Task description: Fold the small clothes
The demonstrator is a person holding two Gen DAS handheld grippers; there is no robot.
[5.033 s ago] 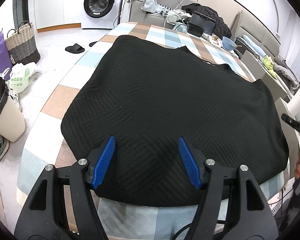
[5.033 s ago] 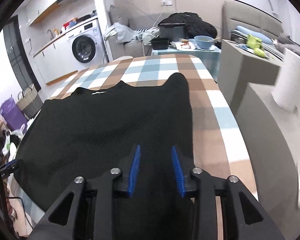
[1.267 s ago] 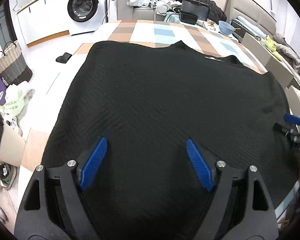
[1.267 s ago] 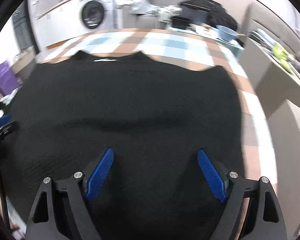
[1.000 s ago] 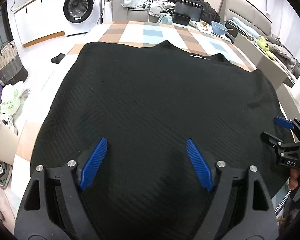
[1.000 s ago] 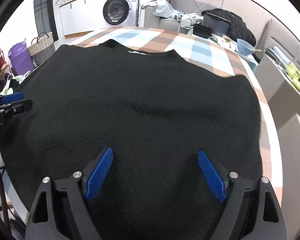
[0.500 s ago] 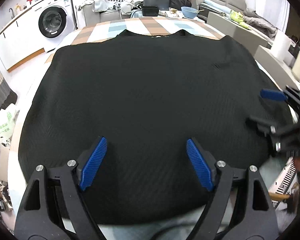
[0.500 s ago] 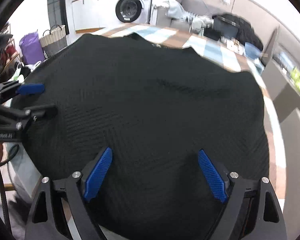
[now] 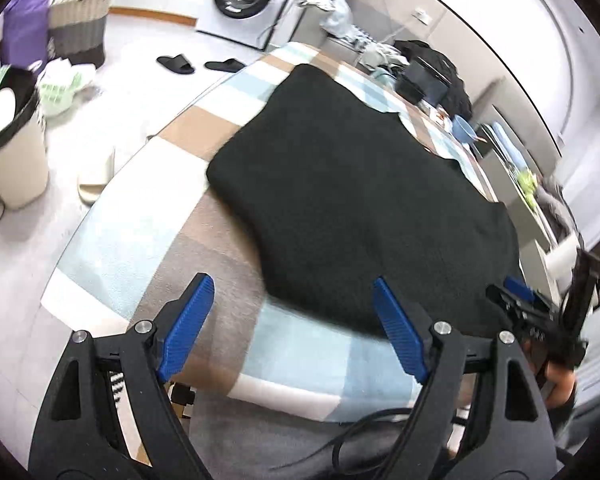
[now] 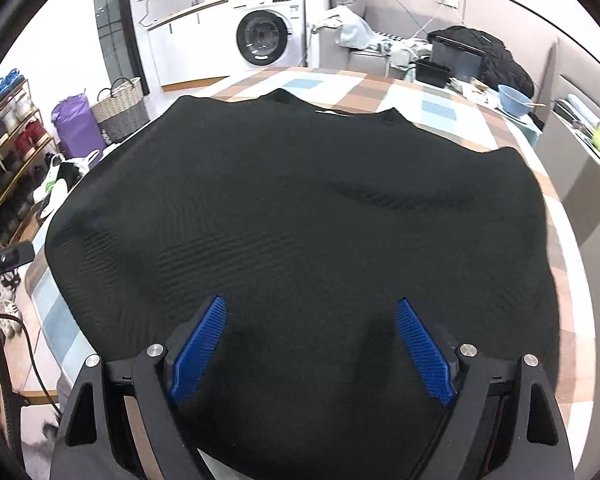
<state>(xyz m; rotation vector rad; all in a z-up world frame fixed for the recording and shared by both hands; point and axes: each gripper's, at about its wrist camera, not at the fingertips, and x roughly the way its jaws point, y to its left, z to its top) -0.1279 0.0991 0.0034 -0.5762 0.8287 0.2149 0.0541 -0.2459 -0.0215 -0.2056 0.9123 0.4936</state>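
I had both sets of jaws wide and holding nothing. The black top (image 10: 300,216) lay spread flat on the checked desk (image 9: 148,240), collar at the far end, hem toward me. My left gripper (image 9: 288,320) hung over the bare cloth of the desk just beside the top's near left corner, while my right gripper (image 10: 308,344) hung over the hem on the right half, with the fabric below and between its fingers but not pinched.

As I judged it, the step in hand was taking the left edge for the first fold. To do it well I meant to come down on the hem corner squarely, pinch both layers rather than the upper one alone, and lift just enough to carry the side across without dragging the whole top along the desk. The right side would want a matching hold so that the fold line ran straight from hem to shoulder.

The left view was smeared, so I could not make out the hem's edge cleanly. The sleeves were hard to tell: black on black, possibly tucked under. In the right view the near hem was cut off behind the gripper's body, and only a sliver of the other gripper showed at the left rim
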